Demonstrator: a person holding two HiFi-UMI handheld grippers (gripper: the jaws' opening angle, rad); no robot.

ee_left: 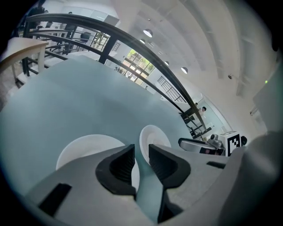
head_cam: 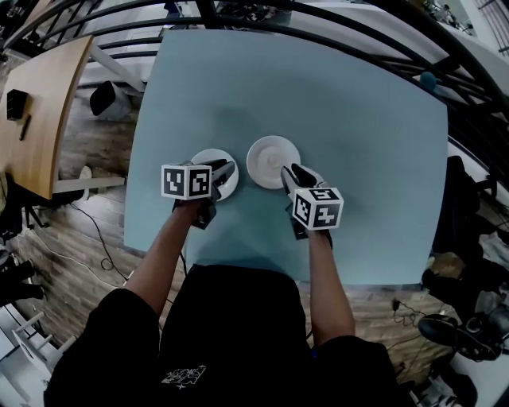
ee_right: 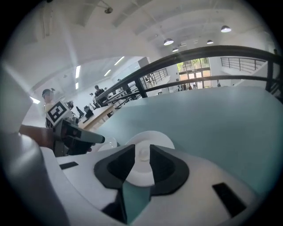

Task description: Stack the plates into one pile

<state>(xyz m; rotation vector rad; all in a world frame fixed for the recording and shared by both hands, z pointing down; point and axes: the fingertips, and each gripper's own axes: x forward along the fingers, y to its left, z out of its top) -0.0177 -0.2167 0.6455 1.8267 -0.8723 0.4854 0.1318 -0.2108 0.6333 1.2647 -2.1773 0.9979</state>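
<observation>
Two white plates lie on the light blue table (head_cam: 358,119). The left plate (head_cam: 208,163) is partly covered by my left gripper (head_cam: 225,172), which hovers over its near right part. The middle plate (head_cam: 273,160) lies just beyond my right gripper (head_cam: 288,176). In the left gripper view the left plate (ee_left: 86,152) lies under the jaws, which stand a little apart with nothing between them; the middle plate (ee_left: 154,136) lies beyond. In the right gripper view the middle plate (ee_right: 148,145) shows through the empty gap of the right jaws.
A dark curved railing (head_cam: 334,24) runs round the table's far edge. A wooden desk (head_cam: 44,111) stands to the left. Cables and shoes lie on the wooden floor (head_cam: 469,326) at the right. The person's arms (head_cam: 159,262) reach in from the near edge.
</observation>
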